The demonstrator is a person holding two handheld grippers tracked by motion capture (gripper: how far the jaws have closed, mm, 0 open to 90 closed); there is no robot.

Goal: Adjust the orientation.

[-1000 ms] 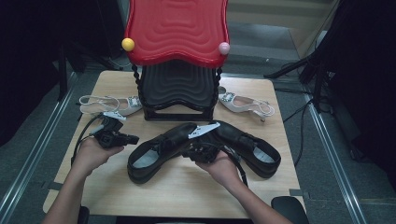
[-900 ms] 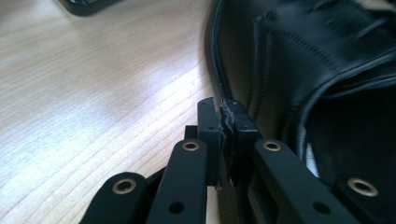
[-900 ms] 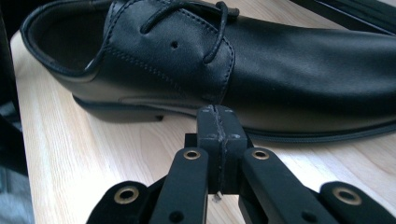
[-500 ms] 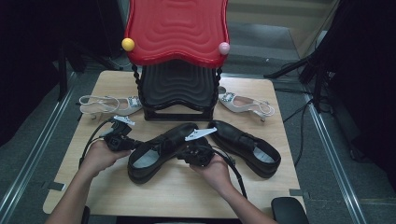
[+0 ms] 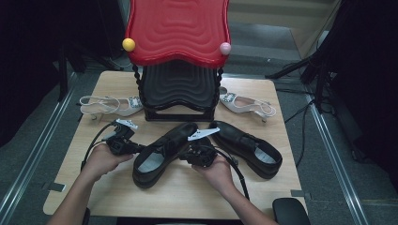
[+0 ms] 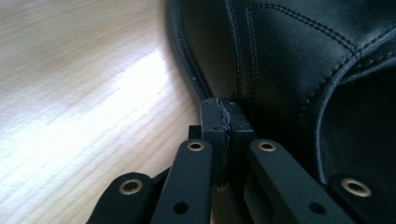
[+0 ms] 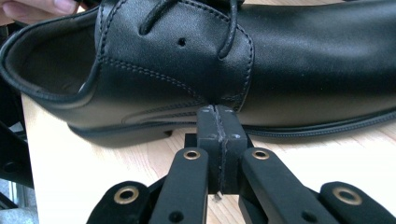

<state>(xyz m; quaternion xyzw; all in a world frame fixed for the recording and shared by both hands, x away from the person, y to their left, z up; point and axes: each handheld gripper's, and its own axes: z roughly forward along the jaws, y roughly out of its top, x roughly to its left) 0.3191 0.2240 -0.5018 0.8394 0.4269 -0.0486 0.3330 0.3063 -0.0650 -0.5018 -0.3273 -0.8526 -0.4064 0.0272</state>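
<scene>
Between the two hands on the pale wooden table (image 5: 263, 108) lies the glossy black leather lace-up shoe (image 5: 159, 152), stitched, toe towards the red wavy-topped stand (image 5: 178, 30). Two black shoes here, the second (image 5: 248, 147) just right, plus two white slingback heels (image 5: 110, 104). Left gripper (image 6: 224, 109) and right gripper (image 7: 217, 116) press its flanks, jaws fully together, gripping nothing.

glossy leather shoe (image 7: 289, 60), pale wood table (image 7: 93, 163)
</scene>
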